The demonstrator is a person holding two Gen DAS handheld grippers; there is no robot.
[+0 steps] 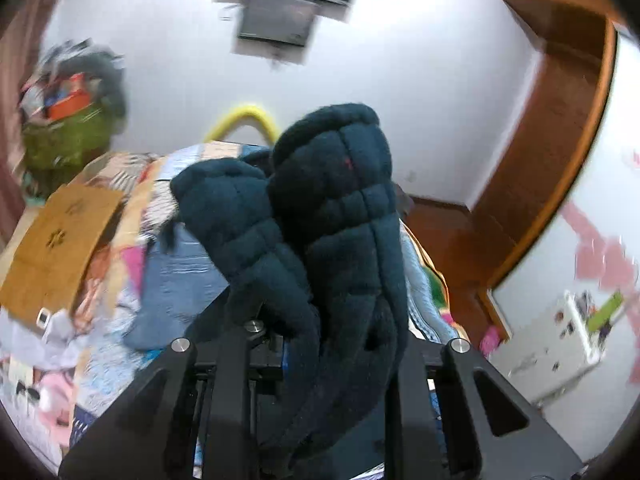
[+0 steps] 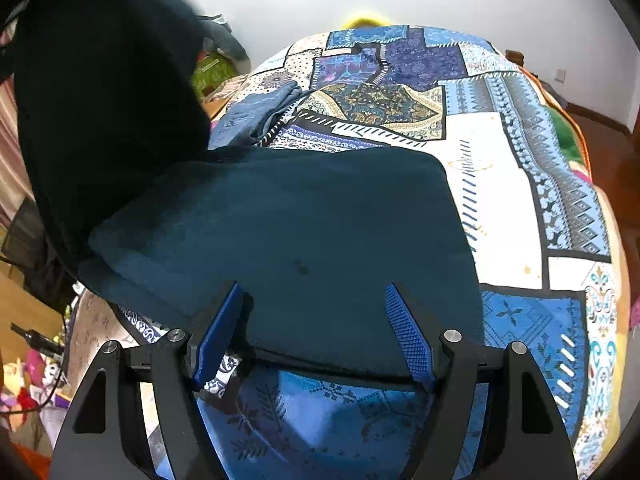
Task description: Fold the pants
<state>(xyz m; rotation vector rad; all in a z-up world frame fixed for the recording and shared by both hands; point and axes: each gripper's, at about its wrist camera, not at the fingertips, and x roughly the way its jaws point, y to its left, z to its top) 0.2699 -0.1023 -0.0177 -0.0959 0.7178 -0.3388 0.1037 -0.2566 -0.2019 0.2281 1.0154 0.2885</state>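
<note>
The pants (image 2: 304,236) are dark teal fleece. In the right wrist view one part lies flat on the patchwork bedspread (image 2: 496,184), and another part (image 2: 100,92) is lifted high at the left. My right gripper (image 2: 314,292) is open and empty, its blue pads (image 2: 218,336) hovering over the near edge of the flat part. In the left wrist view my left gripper (image 1: 316,344) is shut on a bunched fold of the pants (image 1: 332,216), held up above the bed; the fabric hides its fingertips.
A blue-grey garment (image 2: 256,112) lies on the bed behind the pants. A brown cardboard box (image 1: 60,240) sits at the bed's left. A cluttered green pile (image 1: 68,128) stands by the wall. A wooden door frame (image 1: 560,128) is at the right.
</note>
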